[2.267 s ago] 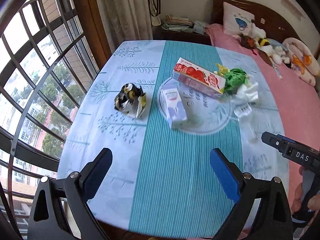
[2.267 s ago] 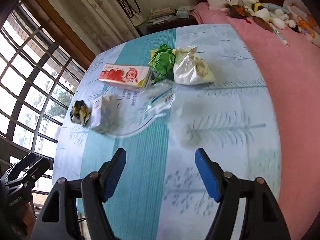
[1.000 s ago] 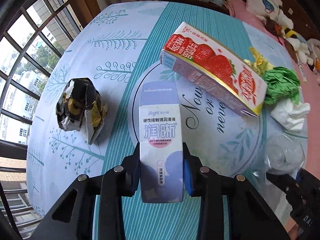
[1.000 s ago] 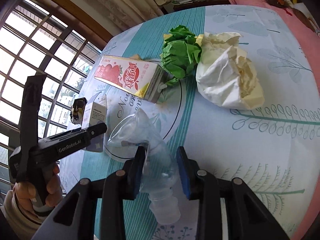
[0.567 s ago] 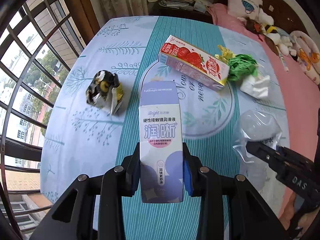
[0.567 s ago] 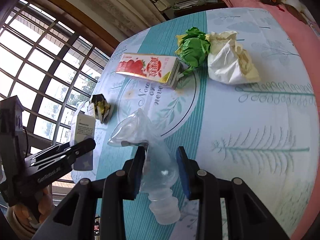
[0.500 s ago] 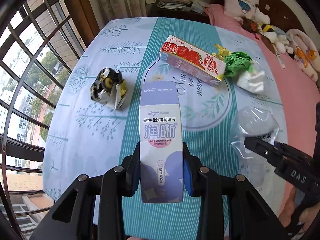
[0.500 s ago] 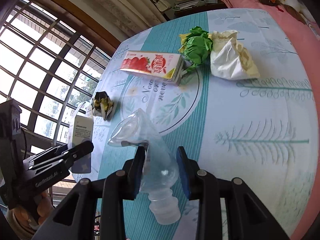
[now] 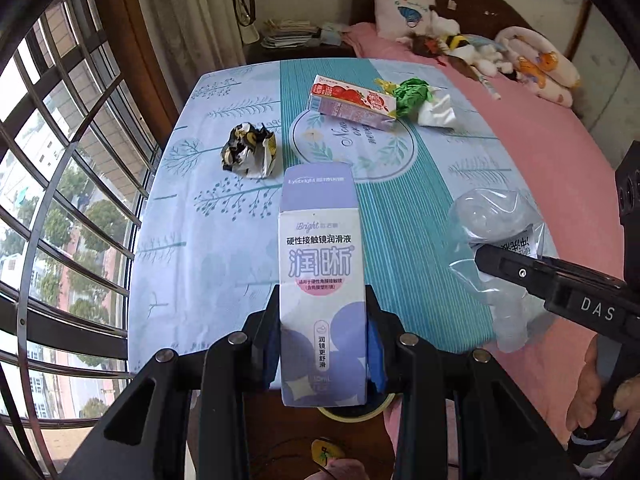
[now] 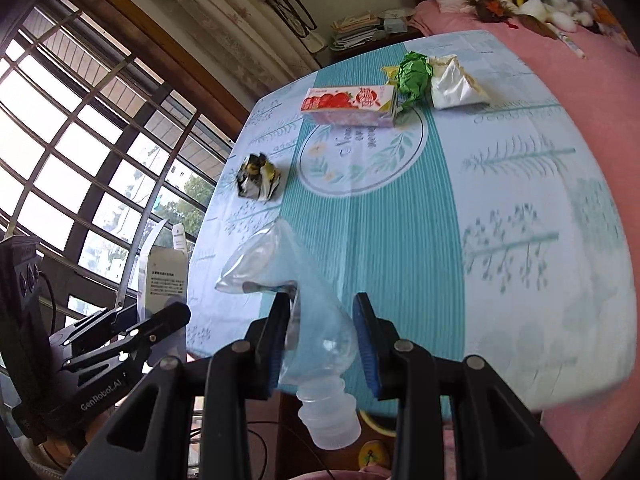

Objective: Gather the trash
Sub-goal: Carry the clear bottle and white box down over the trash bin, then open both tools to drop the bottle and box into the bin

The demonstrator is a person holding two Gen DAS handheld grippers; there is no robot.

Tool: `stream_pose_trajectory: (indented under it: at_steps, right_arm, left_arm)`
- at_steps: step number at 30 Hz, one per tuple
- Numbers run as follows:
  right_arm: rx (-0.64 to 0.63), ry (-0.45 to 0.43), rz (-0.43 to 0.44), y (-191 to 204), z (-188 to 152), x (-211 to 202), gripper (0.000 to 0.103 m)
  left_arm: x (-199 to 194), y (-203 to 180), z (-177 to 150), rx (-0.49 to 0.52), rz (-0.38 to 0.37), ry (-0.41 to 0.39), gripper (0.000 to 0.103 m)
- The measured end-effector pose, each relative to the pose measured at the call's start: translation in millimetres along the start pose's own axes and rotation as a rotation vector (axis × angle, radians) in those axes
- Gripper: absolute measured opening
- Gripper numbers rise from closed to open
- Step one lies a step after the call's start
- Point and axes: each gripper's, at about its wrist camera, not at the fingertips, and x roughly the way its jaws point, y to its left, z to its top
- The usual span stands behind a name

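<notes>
While the left gripper [image 9: 323, 350] pinches a purple-and-white carton [image 9: 322, 280] upright above the table's near edge, the right gripper [image 10: 322, 338] is clamped on a crushed clear plastic bottle [image 10: 304, 308], neck toward the camera, also off the table [image 9: 208, 240]. Left lying on the cloth: a crumpled foil wrapper [image 9: 249, 155] by the window-side edge, and a strawberry carton [image 9: 352, 103], green paper wad [image 9: 412, 94] and white paper wad [image 9: 436, 111] near the far edge.

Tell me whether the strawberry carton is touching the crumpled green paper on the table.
Touching. The right wrist view shows the crumpled green paper pressed against the end of the strawberry carton, with no tablecloth visible between them; the left wrist view agrees.
</notes>
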Motion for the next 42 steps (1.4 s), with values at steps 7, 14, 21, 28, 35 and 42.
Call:
stream_pose_trajectory:
  at_steps: [7,14,21,28,35,42]
  right_arm:
    - [0.048,-0.016,-0.044,28.3,-67.7,-16.6,0.033]
    - [0.094,0.042,-0.098,27.3,-117.2,-17.2,0.033]
    - [0.142,0.136,-0.132,1.6,-153.0,9.1,0.033]
    - [0.201,0.231,-0.165,-50.0,-191.1,80.0,0.033]
    - [0.223,0.286,-0.192,-103.0,-223.8,164.7,0.033]
    - [0.225,0.361,-0.219,-147.8,-256.6,239.8,0.033]
  left_arm:
    - [-19.7,14.3,-48.3,0.064,-0.048,0.004,0.034]
    - [-6.6,7.4,-88.2,0.093,-0.102,0.09,0.034]
    - [33.4,-13.3,-128.0,0.098,-0.108,0.181,0.034]
    - [116.0,-32.1,-177.3,0.086,-0.092,0.27,0.034]
    - [209.0,-44.8,-222.1,0.038,-0.094,0.352,0.034]
    - [289.2,-53.7,-257.5,0.019,-0.072,0.401,0.034]
